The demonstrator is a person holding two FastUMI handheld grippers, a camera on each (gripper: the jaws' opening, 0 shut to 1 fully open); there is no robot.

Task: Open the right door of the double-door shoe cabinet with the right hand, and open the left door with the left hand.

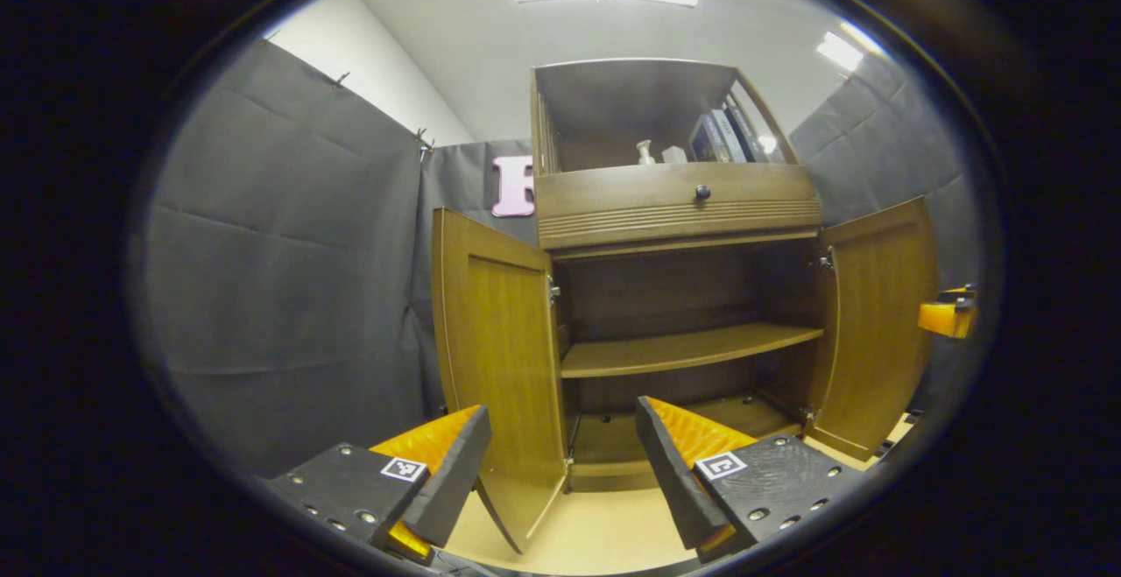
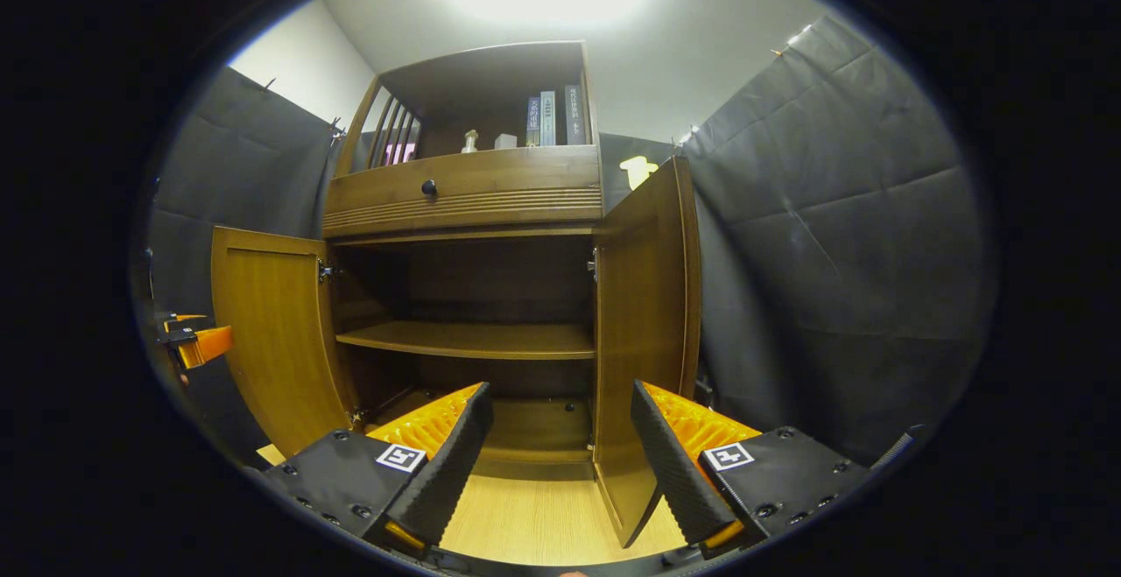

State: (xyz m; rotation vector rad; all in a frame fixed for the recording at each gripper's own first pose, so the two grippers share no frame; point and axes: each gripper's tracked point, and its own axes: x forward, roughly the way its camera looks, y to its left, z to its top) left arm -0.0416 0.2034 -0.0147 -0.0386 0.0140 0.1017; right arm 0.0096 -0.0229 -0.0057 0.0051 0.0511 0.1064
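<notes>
Both doors of a brown wooden double-door shoe cabinet (image 1: 674,297) stand swung wide as two hand-held grippers hang back from it, fingers spread and holding nothing. Nearest the camera in the left gripper view, the left gripper (image 1: 560,463) gapes open, the free edge of the brown wooden left door (image 1: 499,367) standing upright just between and beyond its fingers, a shade to the left of centre. In the right gripper view the right gripper (image 2: 560,459) is likewise wide open and empty, with the brown wooden right door (image 2: 644,341) rising edge-on ahead of its right finger. Each door therefore lies straight ahead of its own gripper, long axis vertical, and neither is touched. Farther in, the bare wooden middle shelf (image 2: 473,341) and the cabinet floor are exposed; above them runs a drawer with a dark round knob (image 1: 701,193), and on top a row of upright books (image 2: 552,117). The task looks complete
</notes>
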